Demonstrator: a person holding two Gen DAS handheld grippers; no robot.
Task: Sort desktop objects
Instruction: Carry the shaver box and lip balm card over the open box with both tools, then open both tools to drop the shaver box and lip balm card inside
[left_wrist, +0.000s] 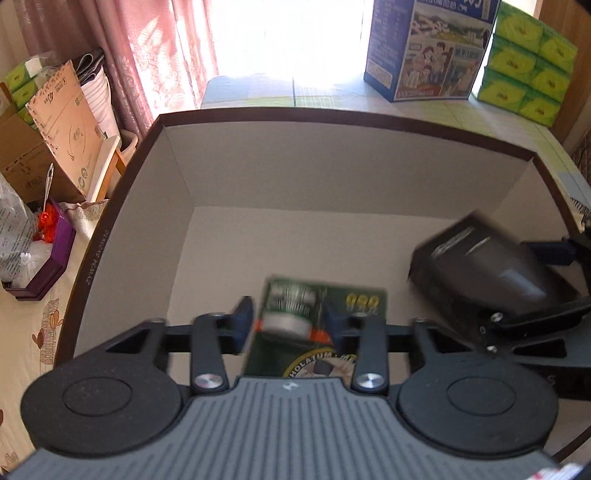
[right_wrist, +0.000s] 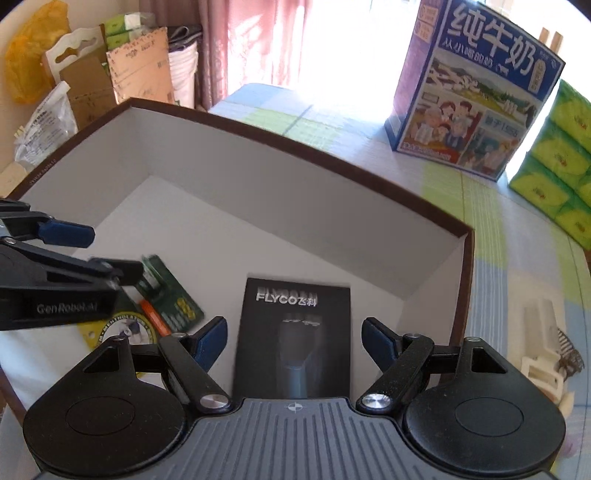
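Observation:
A large open box (left_wrist: 258, 166) with white inner walls and a dark brown rim fills both views (right_wrist: 258, 177). Inside it a green Mentholatum card pack (left_wrist: 314, 325) lies blurred between the fingers of my left gripper (left_wrist: 286, 321), which stand apart from it; it shows again in the right wrist view (right_wrist: 173, 295). A black FLYCO box (right_wrist: 295, 343) sits between the spread fingers of my right gripper (right_wrist: 295, 336), untouched. In the left wrist view the black box (left_wrist: 480, 266) is at the right, tilted and blurred.
A blue milk carton box (right_wrist: 472, 92) and stacked green tissue packs (right_wrist: 561, 158) stand on the checked tablecloth beyond the box. Cardboard and bags (left_wrist: 55, 140) crowd the left. A purple tray (left_wrist: 48, 258) lies left of the box. A cream plastic object (right_wrist: 543, 350) lies to the right.

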